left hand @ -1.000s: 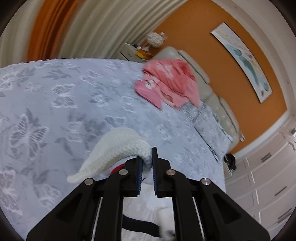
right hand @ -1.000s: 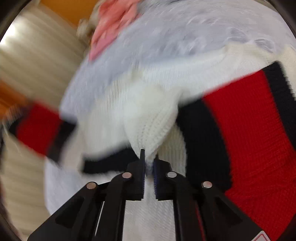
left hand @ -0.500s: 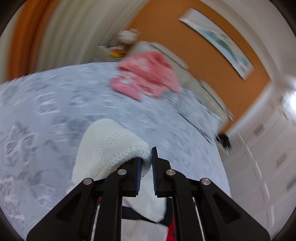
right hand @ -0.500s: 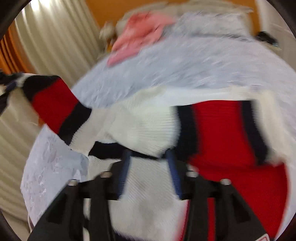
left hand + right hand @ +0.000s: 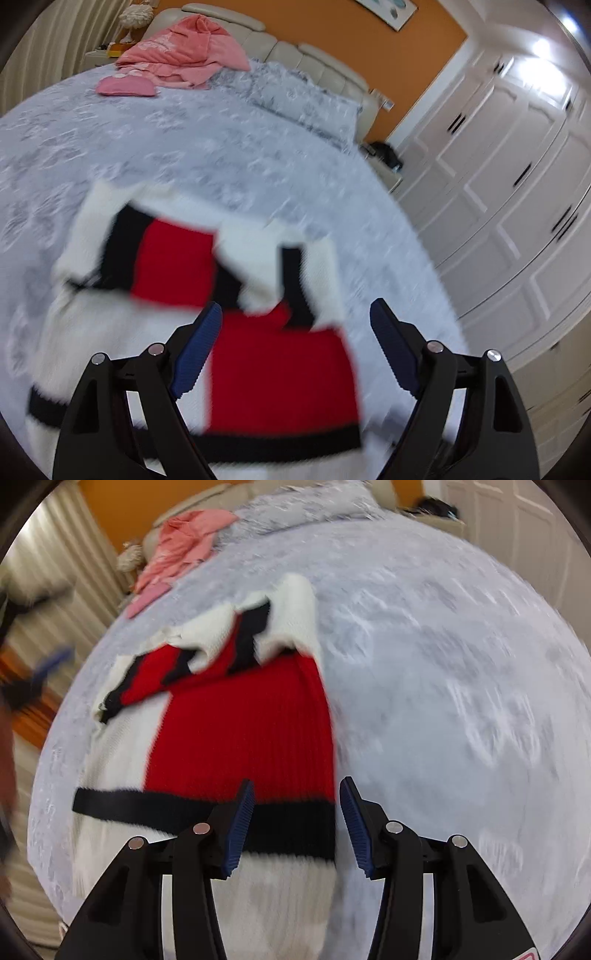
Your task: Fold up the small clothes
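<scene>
The sweater (image 5: 258,354), white with red blocks and black bands, lies flat on the grey patterned bedspread (image 5: 184,147), its two sleeves folded across the upper body. In the right wrist view its right edge runs straight down to the lower frame, and the bedspread (image 5: 461,683) beyond that edge is bare as far as the bed's far side. In the left wrist view a wide band of bedspread is open between the sweater's top edge and the pink clothes (image 5: 177,59) heaped near the headboard (image 5: 280,48); a pillow (image 5: 306,99) lies beside that heap. The bed's right edge borders a row of white wardrobe doors (image 5: 517,177). The left gripper (image 5: 295,332) points obliquely down over the red lower part of the sweater; its jaws have just been opening and stand spread wide, with nothing clamped between the blue pads (image 5: 199,347). The right gripper (image 5: 297,819) points steeply down at the sweater's right edge, above the black band; its jaws have just been opening and stand about half spread, and nothing is gripped between them. Curtains (image 5: 55,576) hang past the bed's left side, where a blurred dark shape with a blue part shows; what it is cannot be told
</scene>
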